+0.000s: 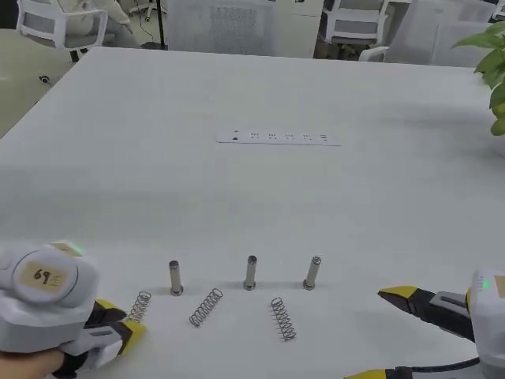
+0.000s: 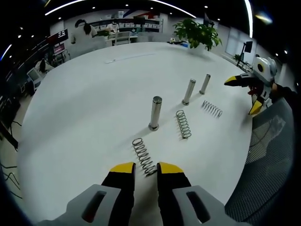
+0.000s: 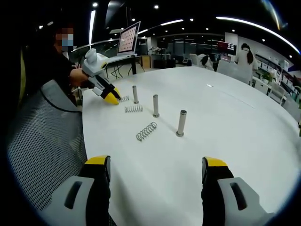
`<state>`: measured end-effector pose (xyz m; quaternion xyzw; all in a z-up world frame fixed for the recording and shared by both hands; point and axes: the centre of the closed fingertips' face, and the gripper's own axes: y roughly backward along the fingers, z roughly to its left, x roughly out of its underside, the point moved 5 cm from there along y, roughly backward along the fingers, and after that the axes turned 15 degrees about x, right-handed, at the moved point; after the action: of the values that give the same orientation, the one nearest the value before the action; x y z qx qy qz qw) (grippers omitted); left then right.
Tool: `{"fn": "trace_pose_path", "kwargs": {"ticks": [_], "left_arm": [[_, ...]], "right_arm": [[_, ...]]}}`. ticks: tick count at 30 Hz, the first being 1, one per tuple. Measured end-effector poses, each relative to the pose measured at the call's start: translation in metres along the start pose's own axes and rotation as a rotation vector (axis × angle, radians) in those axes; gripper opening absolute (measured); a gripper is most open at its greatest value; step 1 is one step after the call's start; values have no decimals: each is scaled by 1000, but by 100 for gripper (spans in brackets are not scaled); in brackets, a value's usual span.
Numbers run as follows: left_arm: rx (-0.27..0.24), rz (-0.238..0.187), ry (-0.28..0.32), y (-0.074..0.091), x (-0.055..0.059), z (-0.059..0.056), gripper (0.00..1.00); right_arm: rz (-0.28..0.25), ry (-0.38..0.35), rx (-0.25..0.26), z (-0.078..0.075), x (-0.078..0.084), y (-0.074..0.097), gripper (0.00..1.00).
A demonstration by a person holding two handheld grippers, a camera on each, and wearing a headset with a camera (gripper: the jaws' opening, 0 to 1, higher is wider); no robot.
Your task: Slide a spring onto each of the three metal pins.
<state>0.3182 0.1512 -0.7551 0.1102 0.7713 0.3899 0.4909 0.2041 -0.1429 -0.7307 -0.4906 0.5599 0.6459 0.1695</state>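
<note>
Head view, along the counter's (image 1: 276, 197) front edge: the left claw (image 1: 125, 321) has its jaws narrowly apart around the near end of the left spring (image 1: 140, 305), not visibly pinching it. Next come the left pin (image 1: 175, 278), middle spring (image 1: 206, 307), middle pin (image 1: 250, 272), right spring (image 1: 282, 319) and right pin (image 1: 312, 273), all pins upright and bare. The right claw (image 3: 156, 162) gapes wide near the front right corner. We judge the first pickup in hand; next we must close, lift, and align the coil over the left pin.
</note>
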Motion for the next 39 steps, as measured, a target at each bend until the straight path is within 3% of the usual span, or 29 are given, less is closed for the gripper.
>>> {"fn": "trace_pose_path", "kwargs": {"ticks": [23, 39], "left_arm": [[-20, -4, 18, 6, 3, 3, 3], [15, -2, -4, 13, 2, -2, 2]], "right_arm": [[-2, 3, 4, -1, -1, 1, 79], [-16, 15, 13, -3, -8, 7, 78]]}}
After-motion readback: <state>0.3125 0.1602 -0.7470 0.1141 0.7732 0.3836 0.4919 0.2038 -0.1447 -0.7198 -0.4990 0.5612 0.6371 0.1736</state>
